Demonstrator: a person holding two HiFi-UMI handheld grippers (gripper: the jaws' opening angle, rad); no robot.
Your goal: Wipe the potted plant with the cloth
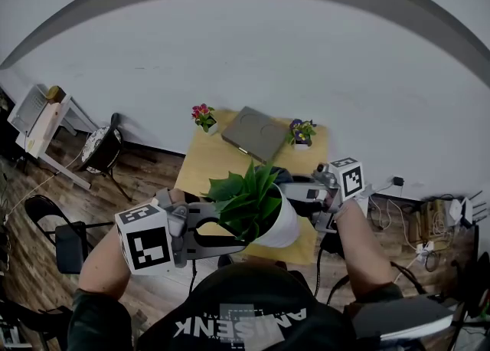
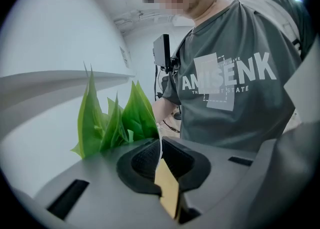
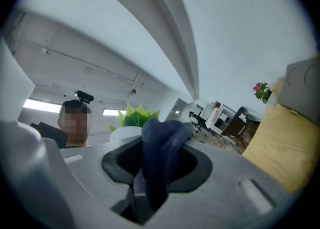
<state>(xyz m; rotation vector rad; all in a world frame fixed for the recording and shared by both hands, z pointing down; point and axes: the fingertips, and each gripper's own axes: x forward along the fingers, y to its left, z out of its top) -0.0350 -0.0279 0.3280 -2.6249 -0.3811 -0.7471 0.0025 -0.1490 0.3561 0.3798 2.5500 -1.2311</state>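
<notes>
Over the yellow table (image 1: pixel 200 167), the potted plant (image 1: pixel 259 208) hangs by its white rim in the left gripper's (image 2: pixel 160 148) clamped jaws, while the right gripper (image 1: pixel 300 196) pinches the dark cloth (image 3: pixel 165 143) just beside it, the wiping apparently not yet finished.

The potted plant (image 1: pixel 256 208) has smooth, slightly waxy green leaves (image 2: pixel 117 118) and a white pot (image 1: pixel 289 228) with a smooth, faintly shiny wall; ceramic or plastic cannot be told. The cloth (image 3: pixel 162 143) is dark blue, soft, matt fabric, bunched in thick folds. The left gripper (image 2: pixel 160 155) and right gripper (image 3: pixel 159 165) have matt grey plastic shells, and their fingers (image 2: pixel 142 160) carry black pads with a fine ribbed texture. The surface (image 1: pixel 205 164) is a pale, matt wood-look board. The floor (image 1: pixel 145 181) is brown wood planking with a low sheen.
</notes>
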